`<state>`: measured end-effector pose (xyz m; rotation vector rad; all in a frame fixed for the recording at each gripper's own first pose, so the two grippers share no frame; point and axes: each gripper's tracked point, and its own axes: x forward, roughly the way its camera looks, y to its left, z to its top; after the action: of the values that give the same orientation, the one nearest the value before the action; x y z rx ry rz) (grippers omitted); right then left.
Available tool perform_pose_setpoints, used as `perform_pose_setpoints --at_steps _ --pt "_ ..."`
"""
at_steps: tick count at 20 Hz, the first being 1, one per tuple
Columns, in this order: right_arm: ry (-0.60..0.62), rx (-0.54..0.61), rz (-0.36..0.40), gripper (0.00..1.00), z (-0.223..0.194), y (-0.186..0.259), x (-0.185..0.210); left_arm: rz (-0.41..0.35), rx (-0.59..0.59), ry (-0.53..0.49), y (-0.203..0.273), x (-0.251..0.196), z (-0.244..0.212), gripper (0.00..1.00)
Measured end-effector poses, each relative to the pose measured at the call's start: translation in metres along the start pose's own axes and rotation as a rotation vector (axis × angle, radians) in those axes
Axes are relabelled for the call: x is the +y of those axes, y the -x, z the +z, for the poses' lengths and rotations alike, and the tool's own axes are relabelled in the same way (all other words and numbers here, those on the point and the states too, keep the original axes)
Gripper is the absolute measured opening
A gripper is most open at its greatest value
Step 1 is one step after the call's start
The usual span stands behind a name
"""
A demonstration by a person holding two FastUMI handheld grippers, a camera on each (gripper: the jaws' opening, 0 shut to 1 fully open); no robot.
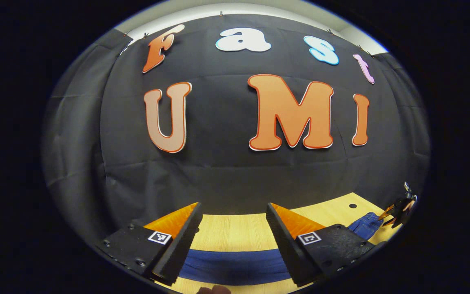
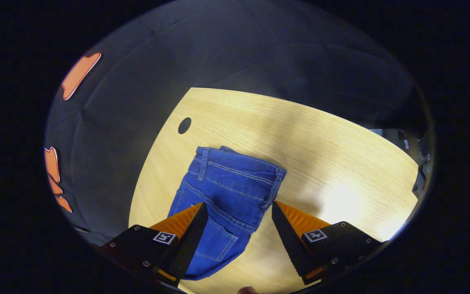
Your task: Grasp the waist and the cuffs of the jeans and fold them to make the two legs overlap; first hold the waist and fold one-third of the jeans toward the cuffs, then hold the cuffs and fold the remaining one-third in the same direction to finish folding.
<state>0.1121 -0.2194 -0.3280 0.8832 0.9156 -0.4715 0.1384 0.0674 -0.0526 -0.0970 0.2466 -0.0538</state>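
I see my left gripper (image 1: 233, 220) with its fingers spread wide and nothing between them. Just below and ahead of it a band of the blue jeans (image 1: 235, 266) lies flat on the wooden table (image 1: 235, 234), and past the table stands the black booth wall (image 1: 218, 171). Far to its right I see the other gripper above another part of the denim.

My right gripper (image 2: 239, 212) is also wide apart and holds nothing. It hovers over the jeans (image 2: 229, 192); the waist end with belt loops lies ahead of the fingers, a back pocket between them. A round hole (image 2: 184, 125) in the table (image 2: 320, 147) is farther ahead, to the left
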Motion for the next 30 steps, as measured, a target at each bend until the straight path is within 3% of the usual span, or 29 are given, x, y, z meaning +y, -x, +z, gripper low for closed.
perform_pose_setpoints --at_steps 4,5,6,12,13,18,19,20,30 --pt "-0.012 0.013 0.003 0.98 -0.002 -0.013 -0.003 -0.004 -0.033 0.025 0.027 -0.021 0.003 0.96" --pt "-0.014 0.012 0.01 0.9 -0.001 -0.016 -0.001 0.005 -0.04 0.019 0.033 -0.022 0.003 0.96" --pt "-0.017 0.017 0.017 0.98 -0.002 -0.019 -0.001 0.017 -0.044 0.014 0.039 -0.024 0.004 0.96" --pt "-0.055 0.0 0.039 0.93 0.005 -0.025 -0.006 0.043 -0.097 -0.033 0.076 -0.048 0.002 0.96" --pt "-0.044 -0.005 0.033 0.79 0.006 -0.025 -0.011 0.047 -0.097 -0.045 0.081 -0.05 -0.002 0.96" --pt "-0.05 -0.032 0.085 0.3 0.008 -0.031 -0.008 0.071 -0.06 -0.052 0.102 -0.056 -0.016 0.95" --pt "-0.05 -0.035 0.096 0.27 0.008 -0.028 -0.005 0.076 -0.05 -0.049 0.102 -0.057 -0.019 0.95" --pt "-0.045 -0.042 0.113 0.14 0.009 -0.024 -0.001 0.083 -0.044 -0.044 0.105 -0.055 -0.02 0.95" --pt "0.069 -0.128 0.251 0.13 0.014 0.04 0.038 0.14 -0.024 0.003 0.102 -0.025 -0.038 0.95"
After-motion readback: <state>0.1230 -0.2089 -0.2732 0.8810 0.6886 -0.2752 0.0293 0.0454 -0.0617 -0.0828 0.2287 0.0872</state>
